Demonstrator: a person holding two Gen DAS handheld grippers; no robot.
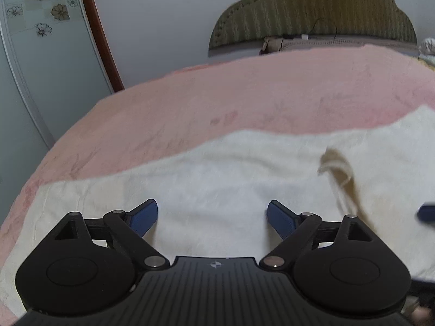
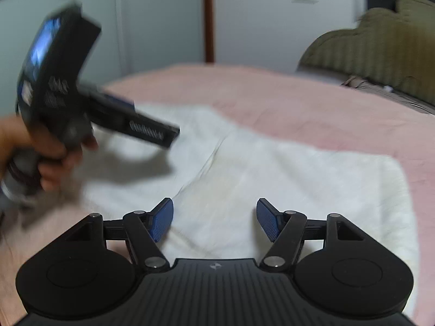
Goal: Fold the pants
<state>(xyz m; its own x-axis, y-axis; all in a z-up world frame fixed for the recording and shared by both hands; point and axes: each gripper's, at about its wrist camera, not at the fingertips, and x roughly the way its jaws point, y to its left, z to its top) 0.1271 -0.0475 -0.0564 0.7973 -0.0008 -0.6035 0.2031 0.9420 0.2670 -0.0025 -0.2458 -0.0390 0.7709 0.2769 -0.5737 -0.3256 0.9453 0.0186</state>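
Observation:
Cream-white pants (image 1: 217, 179) lie spread flat on a pink bed cover (image 1: 217, 100). A raised fold of the cloth (image 1: 339, 171) stands up at the right in the left wrist view. My left gripper (image 1: 212, 218) is open and empty, just above the pants. My right gripper (image 2: 214, 218) is open and empty above the pants (image 2: 272, 179). The right wrist view also shows the left gripper's body (image 2: 81, 100), blurred, held in a hand over the pants' left part. A blue tip of the right gripper (image 1: 426, 212) shows at the right edge of the left wrist view.
The pink cover (image 2: 312, 108) fills the bed. A green padded headboard (image 1: 312, 13) stands at the far end with a pillow (image 1: 326, 44) below it. A white wardrobe with flower prints (image 1: 40, 13) and a brown door frame (image 1: 100, 35) stand at the left.

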